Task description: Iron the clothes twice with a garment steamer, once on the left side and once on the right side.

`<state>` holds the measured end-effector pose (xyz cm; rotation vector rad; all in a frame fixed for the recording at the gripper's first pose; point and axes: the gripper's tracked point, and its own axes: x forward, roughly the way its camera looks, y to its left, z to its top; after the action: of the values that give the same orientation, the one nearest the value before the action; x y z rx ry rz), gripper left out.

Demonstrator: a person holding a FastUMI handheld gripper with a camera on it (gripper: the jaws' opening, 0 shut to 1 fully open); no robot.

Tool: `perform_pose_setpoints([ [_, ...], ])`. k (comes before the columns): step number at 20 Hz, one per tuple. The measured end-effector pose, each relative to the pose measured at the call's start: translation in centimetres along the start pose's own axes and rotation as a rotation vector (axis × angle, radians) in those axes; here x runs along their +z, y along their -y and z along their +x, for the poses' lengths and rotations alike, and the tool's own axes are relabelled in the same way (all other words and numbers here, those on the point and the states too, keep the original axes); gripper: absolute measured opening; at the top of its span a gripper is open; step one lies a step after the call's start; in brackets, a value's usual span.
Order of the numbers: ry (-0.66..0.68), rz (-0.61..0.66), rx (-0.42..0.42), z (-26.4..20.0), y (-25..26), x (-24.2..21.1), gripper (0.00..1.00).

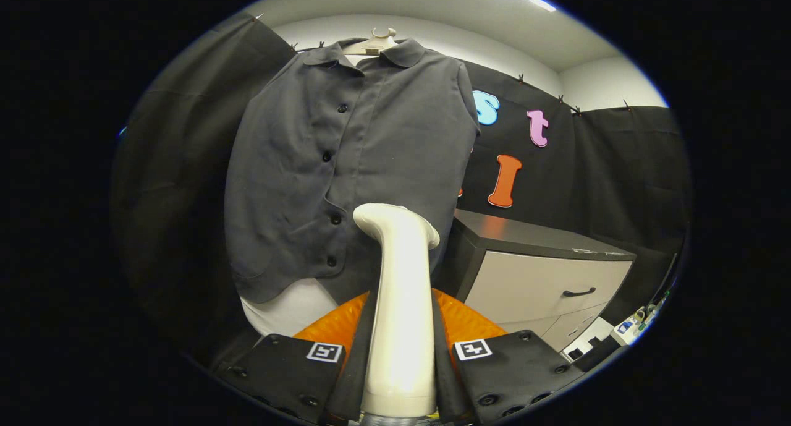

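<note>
A dark grey buttoned shirt (346, 166) hangs on a pale hanger (378, 42) against the black booth wall, straight ahead. My gripper (401, 345) is shut on the cream handle of a garment steamer (400, 302), both fingers pressing its sides. The steamer stands upright between the fingers, and its head (395, 219) lies over the lower part of the shirt, just right of the button row. Whether the head touches the cloth I cannot tell. A white garment (290, 305) shows below the shirt's hem.
A dark-topped cabinet (544, 271) with pale drawers and a black handle stands to the right of the shirt, close to its edge. Small items lie on the floor (636, 324) beyond the cabinet. An orange surface (463, 321) sits behind the fingers.
</note>
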<state>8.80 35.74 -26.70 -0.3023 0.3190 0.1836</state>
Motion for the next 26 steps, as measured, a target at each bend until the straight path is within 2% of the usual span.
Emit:
perform_pose_setpoints([
  [6,0.172,-0.005,0.027,-1.4,-1.2,7.6,0.52],
  [16,0.355,0.024,0.168,-1.6,-8.1,19.7,0.52],
  [21,0.404,0.016,0.235,-0.9,-11.9,23.3,0.52],
  [26,0.408,0.032,0.276,0.7,-14.0,24.7,0.51],
])
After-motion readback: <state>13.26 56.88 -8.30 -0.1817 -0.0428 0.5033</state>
